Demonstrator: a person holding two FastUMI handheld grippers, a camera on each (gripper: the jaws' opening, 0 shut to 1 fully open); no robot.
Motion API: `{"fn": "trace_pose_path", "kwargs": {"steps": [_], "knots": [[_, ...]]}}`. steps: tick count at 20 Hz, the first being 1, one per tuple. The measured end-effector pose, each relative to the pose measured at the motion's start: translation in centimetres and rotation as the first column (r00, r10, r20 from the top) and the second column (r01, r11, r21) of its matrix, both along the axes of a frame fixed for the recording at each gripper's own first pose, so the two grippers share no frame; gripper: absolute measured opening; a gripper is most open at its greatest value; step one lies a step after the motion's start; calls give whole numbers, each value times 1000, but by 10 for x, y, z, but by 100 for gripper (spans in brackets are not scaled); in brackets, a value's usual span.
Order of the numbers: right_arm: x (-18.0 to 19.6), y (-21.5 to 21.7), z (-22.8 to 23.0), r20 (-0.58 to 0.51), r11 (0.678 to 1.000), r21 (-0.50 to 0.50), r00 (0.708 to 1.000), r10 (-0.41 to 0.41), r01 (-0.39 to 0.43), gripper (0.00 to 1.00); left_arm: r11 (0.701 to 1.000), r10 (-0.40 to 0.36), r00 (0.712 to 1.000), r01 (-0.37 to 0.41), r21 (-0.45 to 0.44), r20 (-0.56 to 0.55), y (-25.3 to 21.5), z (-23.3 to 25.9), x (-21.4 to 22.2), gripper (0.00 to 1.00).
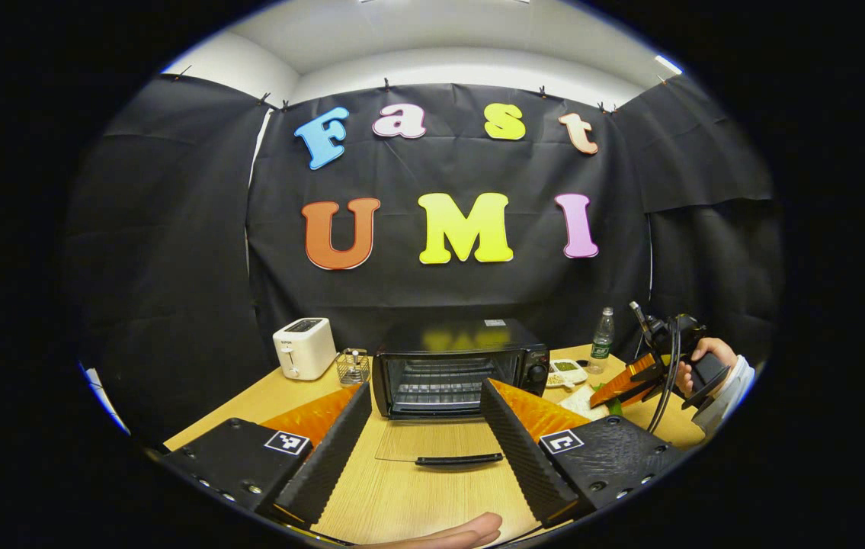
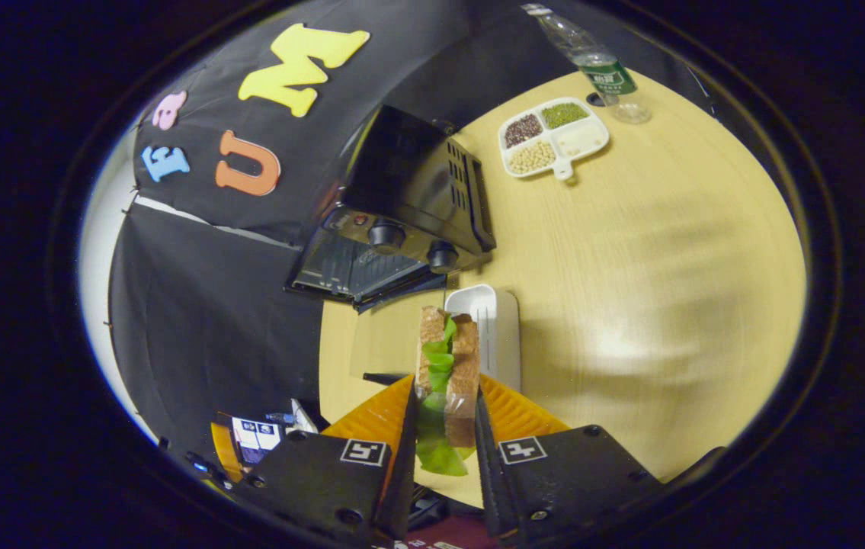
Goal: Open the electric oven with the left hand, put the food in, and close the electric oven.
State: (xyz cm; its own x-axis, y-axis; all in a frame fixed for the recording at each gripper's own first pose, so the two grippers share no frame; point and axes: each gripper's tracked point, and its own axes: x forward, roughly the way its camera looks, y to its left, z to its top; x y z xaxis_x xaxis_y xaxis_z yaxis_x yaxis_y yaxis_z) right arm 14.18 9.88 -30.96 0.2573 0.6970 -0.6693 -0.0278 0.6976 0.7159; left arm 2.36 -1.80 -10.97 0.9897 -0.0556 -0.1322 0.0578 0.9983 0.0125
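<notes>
The black electric oven point(image 1: 455, 366) stands mid-table with its glass door point(image 1: 402, 446) folded down flat and the door handle point(image 1: 459, 459) nearest me. My left gripper point(image 1: 425, 387) is open, its fingers spread to either side of the door and holding nothing. In the right gripper view, my right gripper point(image 2: 443, 396) is shut on a brown-bread sandwich with green lettuce point(image 2: 447, 358), held above a white plate point(image 2: 497, 328). The oven point(image 2: 409, 198) lies beyond it, door point(image 2: 348, 271) open. A hand holds the right gripper point(image 1: 630, 381) to the right of the oven.
A white toaster point(image 1: 304, 347) and a small wire basket point(image 1: 354, 367) sit left of the oven. A divided dish of beans point(image 2: 554, 137) and a water bottle point(image 2: 592, 61) stand at the oven's far right. A fingertip point(image 1: 447, 534) shows at the near table edge.
</notes>
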Motion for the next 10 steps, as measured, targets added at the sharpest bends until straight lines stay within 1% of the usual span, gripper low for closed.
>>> {"fn": "trace_pose_path", "kwargs": {"steps": [3, 6, 8, 10], "knots": [[-17, 15, 16, 40, 999, 20, 998, -38, 37, 40, 1000, -4, 999, 4, -14, 32, 8, 7, -8, 94], [-29, 39, 18, 79, 995, 37, 992, -97, 94, 40, 1000, -11, 999, 12, -24, 46, 17, 12, -15, 94], [-29, 61, 19, 150, 988, 40, 977, -153, 149, 40, 1000, -7, 999, 9, -30, 47, 25, 10, -19, 94], [-32, 92, 22, 191, 981, 81, 963, -188, 176, 40, 999, -11, 999, 13, -35, 46, 31, 8, -20, 94]]}}
